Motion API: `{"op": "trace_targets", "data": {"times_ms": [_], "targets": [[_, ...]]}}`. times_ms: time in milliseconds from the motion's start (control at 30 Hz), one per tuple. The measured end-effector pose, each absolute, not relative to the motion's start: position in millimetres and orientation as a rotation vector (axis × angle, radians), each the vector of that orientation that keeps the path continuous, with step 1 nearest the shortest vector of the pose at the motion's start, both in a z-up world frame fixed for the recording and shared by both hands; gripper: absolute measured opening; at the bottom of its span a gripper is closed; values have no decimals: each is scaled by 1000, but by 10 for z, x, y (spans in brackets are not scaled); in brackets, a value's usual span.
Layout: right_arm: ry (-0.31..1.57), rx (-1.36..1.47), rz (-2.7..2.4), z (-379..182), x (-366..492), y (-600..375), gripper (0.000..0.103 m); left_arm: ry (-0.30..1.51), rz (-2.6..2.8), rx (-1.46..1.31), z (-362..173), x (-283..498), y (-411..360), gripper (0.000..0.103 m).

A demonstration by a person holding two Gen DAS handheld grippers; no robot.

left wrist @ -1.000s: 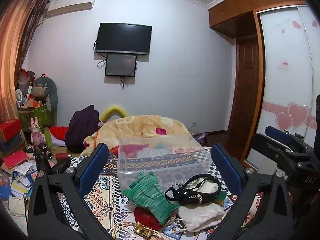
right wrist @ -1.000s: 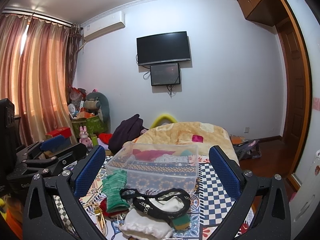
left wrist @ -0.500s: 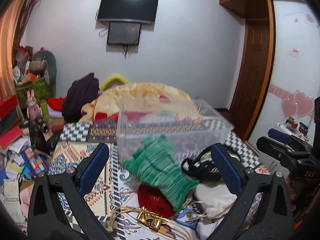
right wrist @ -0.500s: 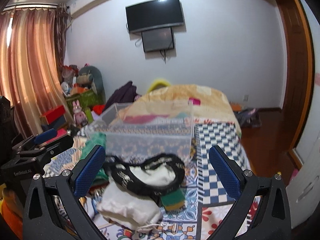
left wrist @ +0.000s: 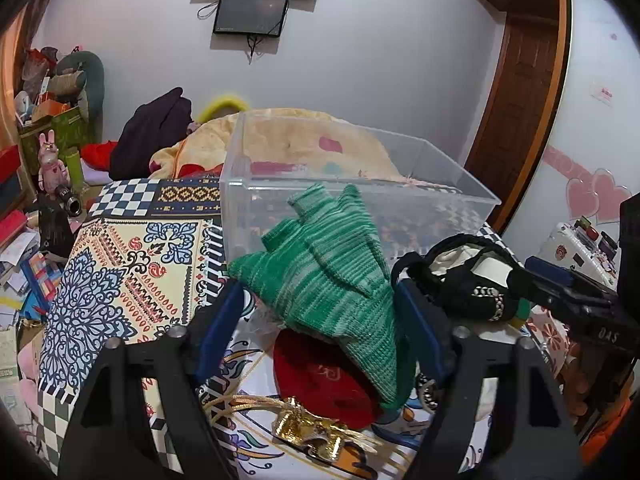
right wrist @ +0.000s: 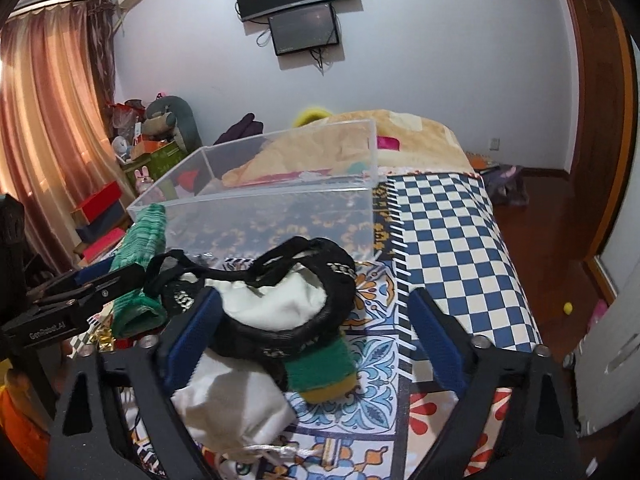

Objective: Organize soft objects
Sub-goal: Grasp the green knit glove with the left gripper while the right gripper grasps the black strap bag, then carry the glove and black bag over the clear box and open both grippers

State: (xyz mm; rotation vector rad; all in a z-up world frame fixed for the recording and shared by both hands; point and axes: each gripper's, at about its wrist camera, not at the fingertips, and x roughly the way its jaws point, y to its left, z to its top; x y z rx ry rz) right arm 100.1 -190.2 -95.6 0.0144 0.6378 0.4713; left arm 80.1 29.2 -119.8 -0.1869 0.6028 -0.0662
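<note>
Now lower, both tools are closing — left tool (left wrist: 320, 312) around the green knit (left wrist: 332, 272), right tool (right wrist: 314, 324) around the black strap (right wrist: 304, 280) — neither clamped.

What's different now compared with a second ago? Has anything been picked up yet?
Both grippers came down toward the pile. The left gripper is closing around the green knit piece; the right gripper is closing around the black strap and white cloth. Nothing is lifted. The clear bin stayed put.
</note>
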Motion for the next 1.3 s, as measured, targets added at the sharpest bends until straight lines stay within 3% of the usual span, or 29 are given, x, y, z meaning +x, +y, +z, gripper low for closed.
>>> {"op": "trace_targets", "data": {"times_ms": [100,300,600,700,1300], "targets": [[662,45,486,-1000,1067,-1935,71,607,-82,-191,-1227,817,284,66],[685,73,523,-1034,1113,-1914,51,608,-120,-212,-1259,846,299,45],[647,80,519,-957,1081,-1910,21,560,-137,-164,-1134,732,192,24],[631,97,537,-903,1062,-1932,17,535,-137,-153,-1075,689,193,19],[453,54,587,-301,920,-1816,13,402,-133,-100,-553,468,179,18]]}}
